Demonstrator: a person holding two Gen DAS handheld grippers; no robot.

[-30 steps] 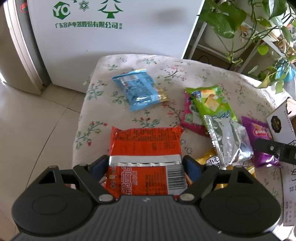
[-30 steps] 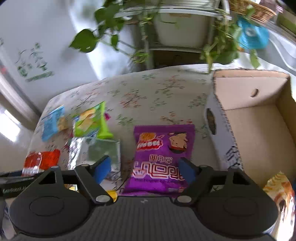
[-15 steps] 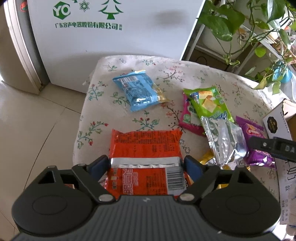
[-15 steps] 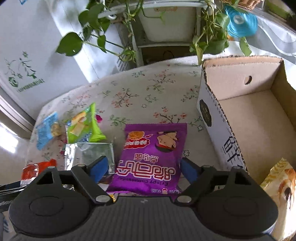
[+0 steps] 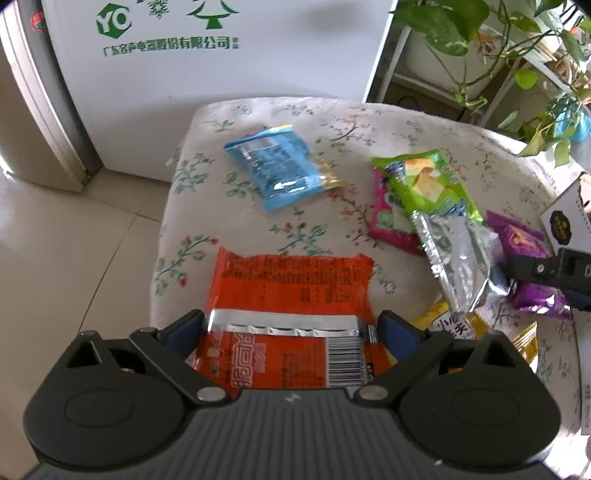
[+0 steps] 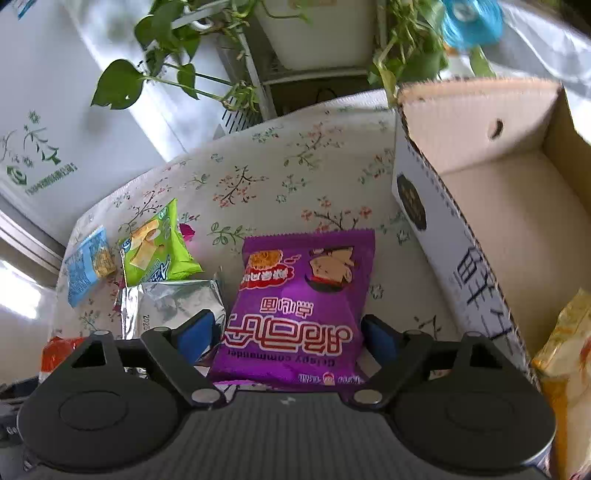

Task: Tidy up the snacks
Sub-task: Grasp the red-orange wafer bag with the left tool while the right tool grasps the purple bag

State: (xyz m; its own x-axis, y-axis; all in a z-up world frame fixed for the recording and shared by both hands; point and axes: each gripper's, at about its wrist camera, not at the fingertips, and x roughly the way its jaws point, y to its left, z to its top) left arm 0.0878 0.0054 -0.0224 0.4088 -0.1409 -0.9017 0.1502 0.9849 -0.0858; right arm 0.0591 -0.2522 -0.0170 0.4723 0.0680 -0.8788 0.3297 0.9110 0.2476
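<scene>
An orange snack packet (image 5: 291, 280) lies on the flowered tablecloth (image 5: 258, 122) between the fingers of my left gripper (image 5: 291, 325). Its jaws are opening, and both blue pads stand just off the packet's edges. In the right wrist view a purple packet (image 6: 299, 295) lies flat between the fingers of my right gripper (image 6: 286, 332), which is open with a gap on each side. An open cardboard box (image 6: 436, 229) stands right of it with a yellow packet (image 6: 569, 354) inside. One finger of the right gripper (image 5: 546, 269) shows at the left view's right edge.
On the cloth also lie a blue packet (image 5: 277, 170), a green one (image 5: 424, 181) over a pink one (image 5: 388, 225), a silver one (image 5: 458, 258) and small yellow ones (image 5: 454, 325). A white appliance (image 5: 221, 55) and potted plants (image 6: 332, 33) stand behind the table.
The left gripper's fingers have spread wider around the orange packet. The right gripper has rolled, its fingers have parted a little, and the box now sits more upright in its view.
</scene>
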